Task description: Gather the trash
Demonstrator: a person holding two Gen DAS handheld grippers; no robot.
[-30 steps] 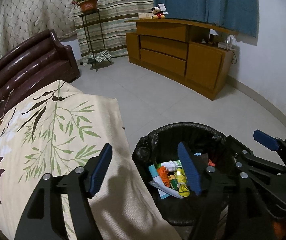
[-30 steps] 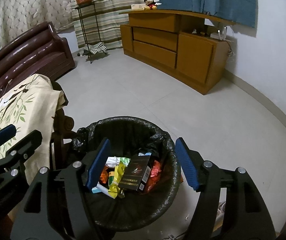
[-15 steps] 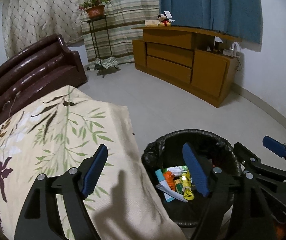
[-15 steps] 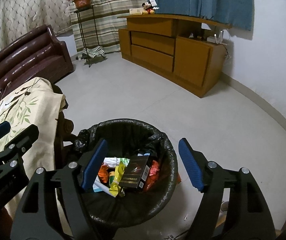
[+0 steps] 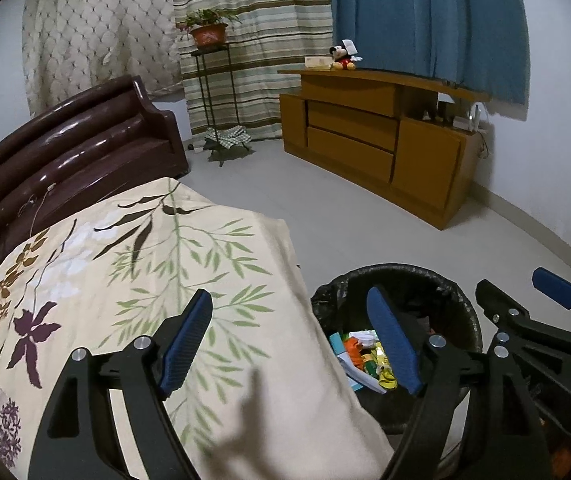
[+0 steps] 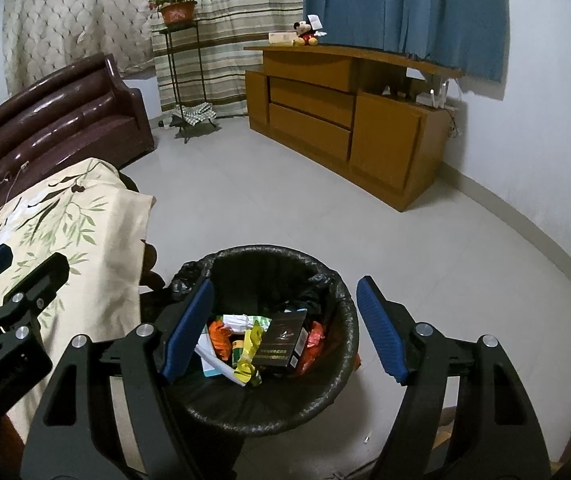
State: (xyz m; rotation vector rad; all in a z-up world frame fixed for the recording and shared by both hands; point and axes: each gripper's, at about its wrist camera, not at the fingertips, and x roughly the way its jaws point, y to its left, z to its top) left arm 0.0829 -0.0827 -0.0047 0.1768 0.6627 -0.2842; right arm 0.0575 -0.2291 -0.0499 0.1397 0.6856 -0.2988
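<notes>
A round bin with a black liner (image 6: 337, 344) stands on the floor beside the cloth-covered table; it also shows in the left wrist view (image 5: 461, 304). Inside lie a dark box (image 6: 283, 340), orange and yellow wrappers (image 6: 247, 354) and white paper. My right gripper (image 6: 285, 328) is open and empty, held above the bin's mouth. My left gripper (image 5: 291, 338) is open and empty, above the table's right edge, its right finger over the bin. The right gripper also shows at the right of the left wrist view (image 5: 533, 320).
The table carries a cream floral cloth (image 5: 145, 280). A dark brown sofa (image 5: 73, 152) stands behind it. A wooden cabinet (image 6: 345, 120) with a plush toy (image 6: 305, 34) lines the far wall. A plant stand (image 6: 181, 76) is by the curtains. Pale tiled floor (image 6: 425, 264) surrounds the bin.
Both grippers have lifted and drawn back a little, so the bin and table sit lower in view. Both stay open and empty. The trash in the bin has not moved.
</notes>
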